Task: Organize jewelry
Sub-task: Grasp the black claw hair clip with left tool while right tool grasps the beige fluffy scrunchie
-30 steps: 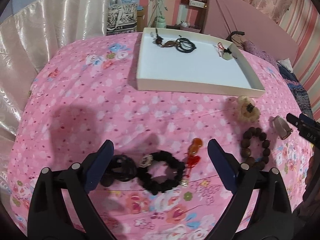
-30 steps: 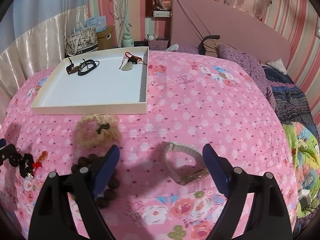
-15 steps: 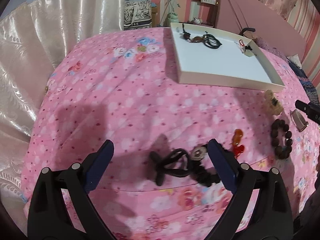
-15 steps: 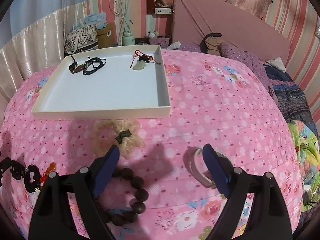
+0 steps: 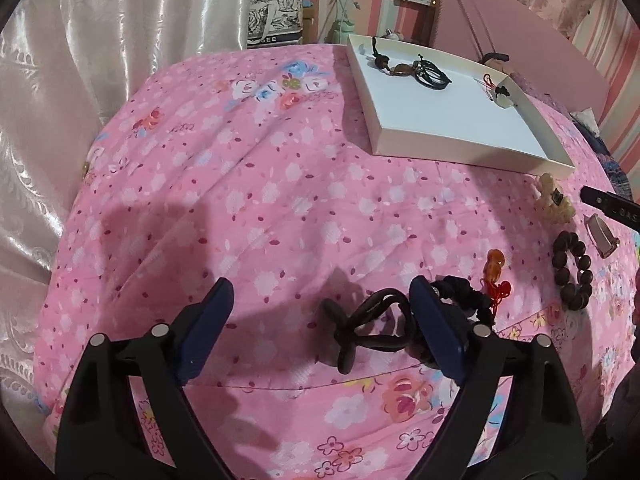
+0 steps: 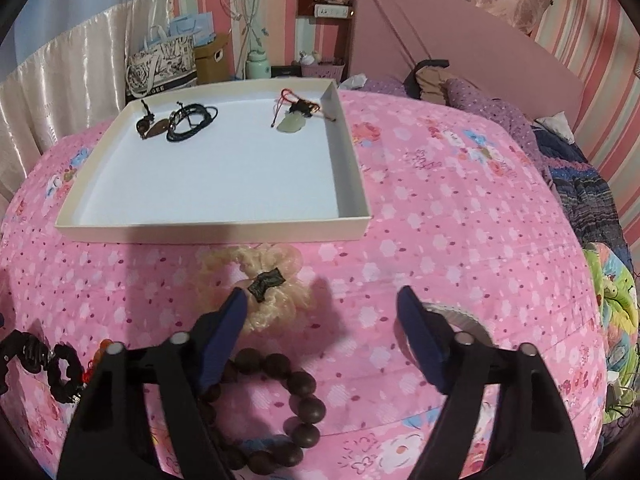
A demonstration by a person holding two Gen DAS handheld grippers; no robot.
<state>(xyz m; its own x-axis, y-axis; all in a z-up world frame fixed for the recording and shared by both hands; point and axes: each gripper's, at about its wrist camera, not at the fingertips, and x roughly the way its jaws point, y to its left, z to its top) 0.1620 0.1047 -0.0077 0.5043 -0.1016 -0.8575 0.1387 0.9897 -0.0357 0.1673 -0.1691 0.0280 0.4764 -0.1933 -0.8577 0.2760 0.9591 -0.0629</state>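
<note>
two pick-ups are being prepared over the pink floral bedspread [image 5: 280, 184]. the left gripper [image 5: 320, 320] is being held released, its jaws having just been narrowing, with a black cord tangle [image 5: 372, 332] lying between them near the right finger and not being pressed. the right gripper [image 6: 320, 328] is likewise being held released and has just been narrowing, with only bare cloth between its tips; the wooden bead bracelet [image 6: 280, 400] is lying below its left finger, the blond scrunchie [image 6: 260, 284] just beyond, and a grey band [image 6: 460, 320] is being hidden behind its right finger. the white tray [image 6: 348, 224], further back, is already holding three pieces. as a judgement, each gripper is needing to be centred over one item and lowered before closing.
</note>
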